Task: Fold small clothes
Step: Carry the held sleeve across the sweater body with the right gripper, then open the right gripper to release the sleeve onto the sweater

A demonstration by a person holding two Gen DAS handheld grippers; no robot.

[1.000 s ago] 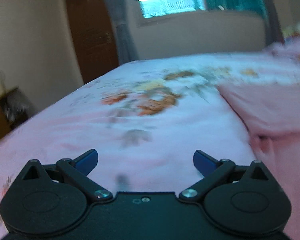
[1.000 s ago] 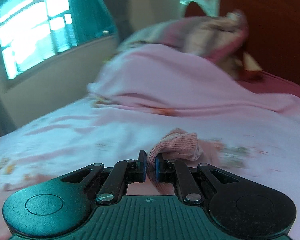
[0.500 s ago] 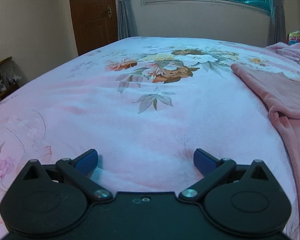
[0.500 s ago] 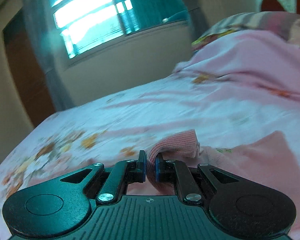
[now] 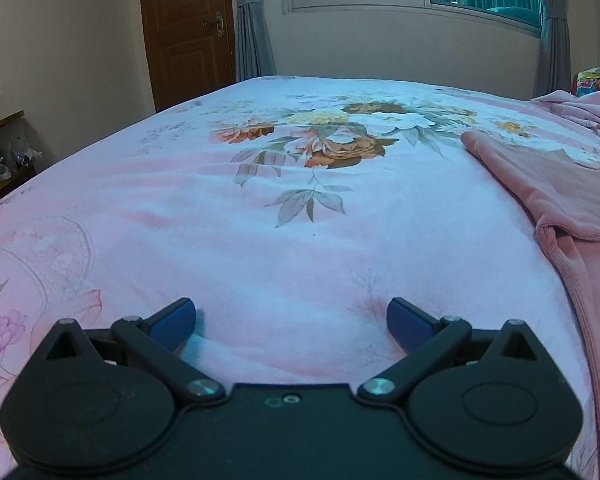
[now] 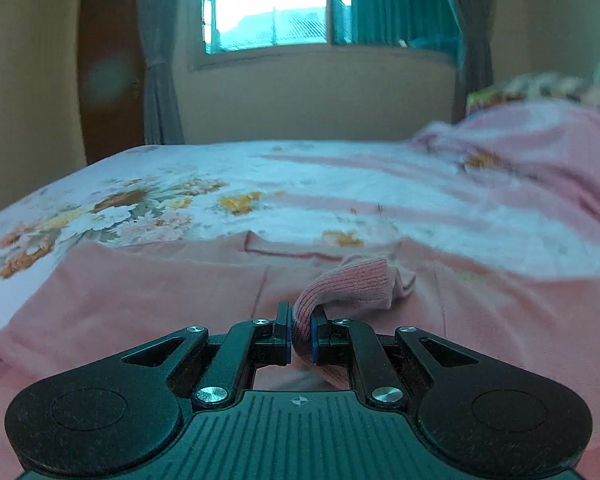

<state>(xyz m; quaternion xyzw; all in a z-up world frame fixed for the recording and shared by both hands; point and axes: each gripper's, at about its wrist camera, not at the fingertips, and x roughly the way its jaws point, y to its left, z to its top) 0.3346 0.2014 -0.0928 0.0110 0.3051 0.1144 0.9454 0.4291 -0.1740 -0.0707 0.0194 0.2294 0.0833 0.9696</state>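
Right gripper (image 6: 300, 330): jaws nearly closed, pinching a ribbed cuff (image 6: 354, 286) of the pink garment (image 6: 148, 300). The cuff loops up out of the jaws and flops to the far right. In the right wrist view the rest of the garment lies flat on the bed (image 6: 320, 184) directly under and ahead of me, spreading mostly to the left, with a seam or fold line running away from me just left of the jaws. Left gripper (image 5: 291, 320): jaws wide open, nothing between them, sitting low over bare floral sheet. From the left wrist view the pink garment (image 5: 556, 200) lies off to the right, its near-left edge running diagonally from far centre-right toward the near right corner, well apart from my left jaws. Key relation: the cloth's long axis seems to run left-right across the right view, and I hold one end at the cuff, so the right hand is the one on the job and the left is clear of the fabric. My read: the next move is to carry the cuff across the body of the garment to lay the fold. The left would need to shift right to pin or grab the opposite edge. Risk: the cuff slipping, or the layer beneath dragging and bunching.
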